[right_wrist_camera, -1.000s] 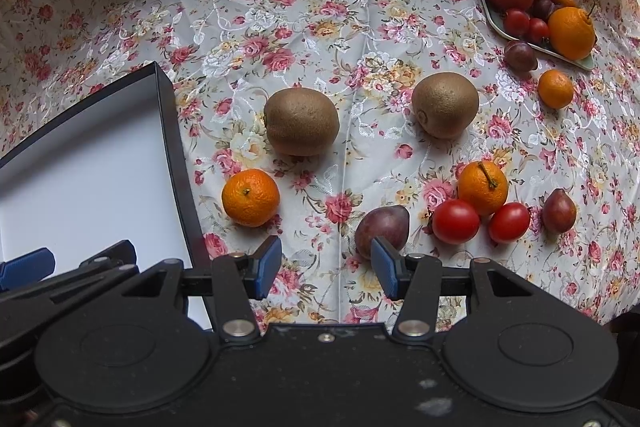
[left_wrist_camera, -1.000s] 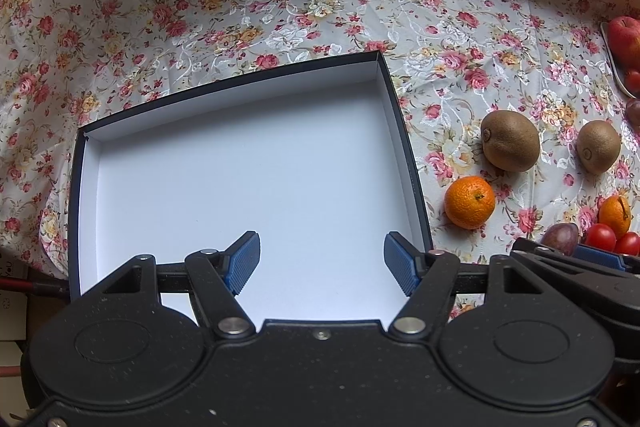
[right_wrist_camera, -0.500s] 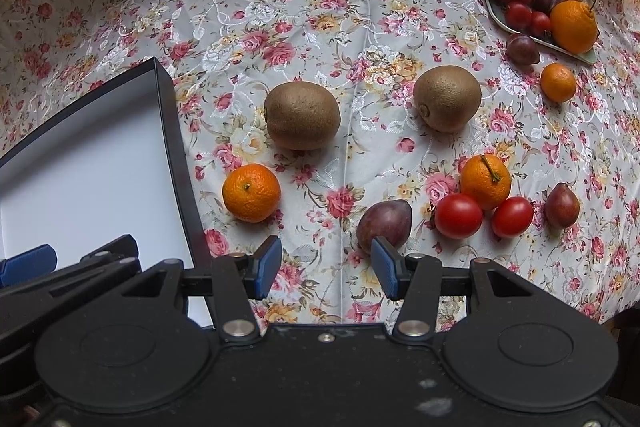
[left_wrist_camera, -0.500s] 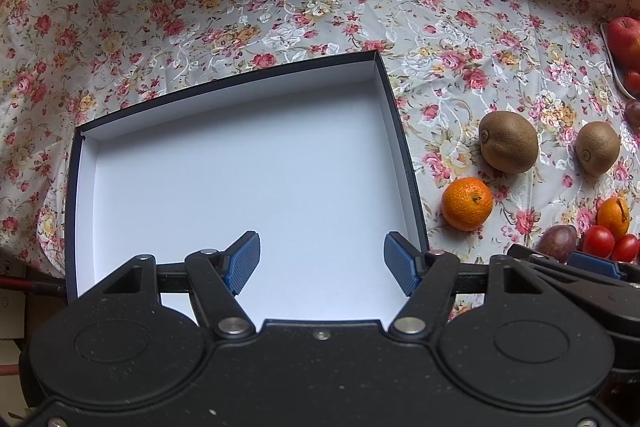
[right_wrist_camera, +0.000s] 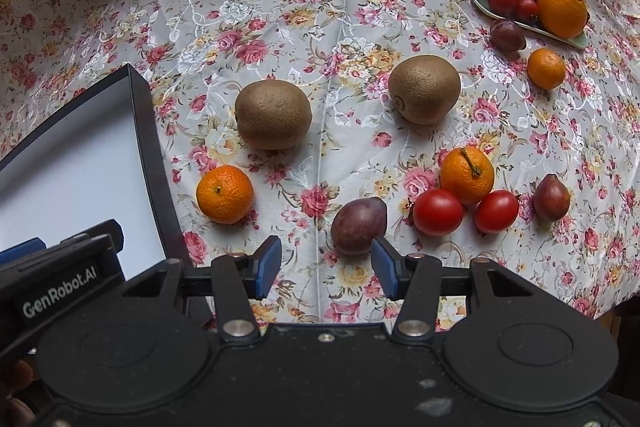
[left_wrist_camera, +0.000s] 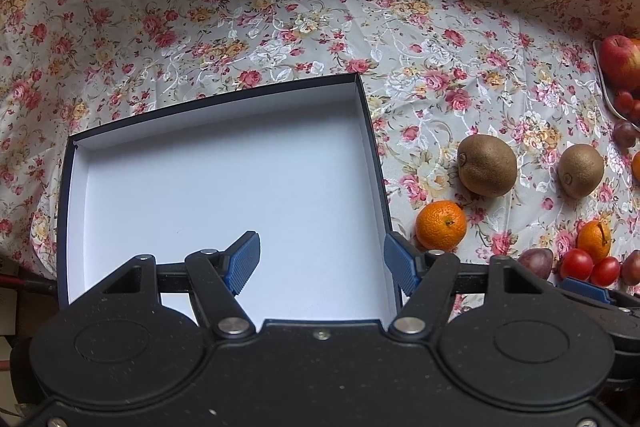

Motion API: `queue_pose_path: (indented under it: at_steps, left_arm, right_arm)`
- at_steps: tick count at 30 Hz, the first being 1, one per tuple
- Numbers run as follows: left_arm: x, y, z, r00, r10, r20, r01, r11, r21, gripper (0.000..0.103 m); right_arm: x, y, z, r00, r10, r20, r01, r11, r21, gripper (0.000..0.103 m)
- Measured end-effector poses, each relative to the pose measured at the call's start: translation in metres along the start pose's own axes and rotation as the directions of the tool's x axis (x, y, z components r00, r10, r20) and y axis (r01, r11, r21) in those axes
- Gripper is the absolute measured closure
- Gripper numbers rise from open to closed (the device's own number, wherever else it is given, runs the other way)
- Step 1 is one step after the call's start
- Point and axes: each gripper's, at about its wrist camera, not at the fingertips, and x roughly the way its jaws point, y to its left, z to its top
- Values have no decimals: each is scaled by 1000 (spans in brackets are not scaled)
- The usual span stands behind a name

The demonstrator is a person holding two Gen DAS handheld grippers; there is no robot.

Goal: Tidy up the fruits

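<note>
My left gripper hangs spread over the white-lined box on the bench, my right gripper gapes empty before a purple plum, with kiwis and a mandarin lying loose beside the box.

Floral tablecloth — carrying a box, kiwis, mandarins, tomatoes, a tray.

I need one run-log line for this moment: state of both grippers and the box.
left gripper: open, over box | right gripper: open, nearest purple fruit | box: no fruit inside | fruits: on cloth
</note>
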Motion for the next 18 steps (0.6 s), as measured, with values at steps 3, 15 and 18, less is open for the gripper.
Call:
queue_pose_path:
  at_steps: [3, 15, 18]
  left_arm:
    - [-3, -6, 4, 1000, -5, 13, 5, 1000, -1, 33]
    - [-8, -36, 22, 999, -18, 40, 18, 1000, -6, 33]
    - [-6, -47, 27, 999, -32, 34, 31, 999, 5, 33]
  right_arm:
    - [-2, -9, 1, 1000, -1, 6, 1, 1000, 15, 50]
    - [3, -59, 19, 997, -58, -46, 63, 992, 110, 57]
    - [2, -75, 25, 999, -20, -39, 25, 989, 145, 58]
